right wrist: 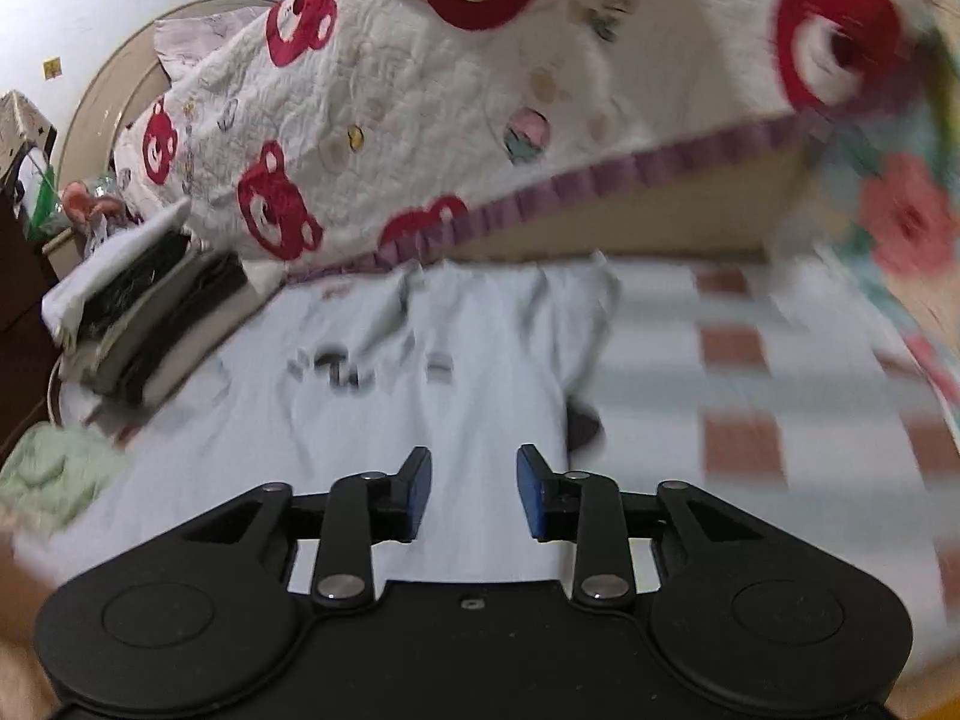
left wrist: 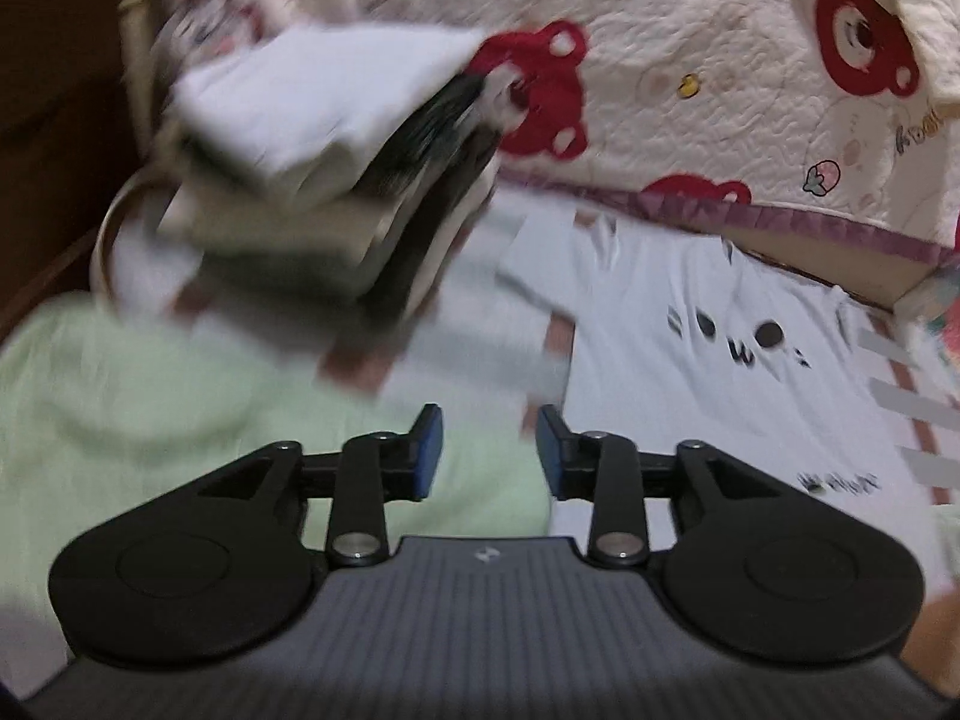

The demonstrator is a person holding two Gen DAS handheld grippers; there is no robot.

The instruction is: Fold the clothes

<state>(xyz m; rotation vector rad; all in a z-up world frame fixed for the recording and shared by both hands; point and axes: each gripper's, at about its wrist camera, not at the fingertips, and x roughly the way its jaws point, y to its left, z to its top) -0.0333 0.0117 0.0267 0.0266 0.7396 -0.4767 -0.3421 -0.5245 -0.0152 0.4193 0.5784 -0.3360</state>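
The white T-shirt [right wrist: 480, 360] lies spread flat, print up, on the checked bed sheet [right wrist: 744, 360], laid out ready for folding; left tool [left wrist: 489, 450] and right tool [right wrist: 474, 489] hover above it, jaws apart, empty; folded clothes stack [left wrist: 324, 180] sits beside.

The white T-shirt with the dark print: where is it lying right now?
The white T-shirt lies spread flat on the checked sheet, below the bear-print quilt, with the folded stack at its left in the right wrist view.

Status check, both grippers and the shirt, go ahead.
Left gripper open, empty. Right gripper open, empty, above white T-shirt. Shirt spread out, unfolded. Stack of folded clothes and green garment at its left.
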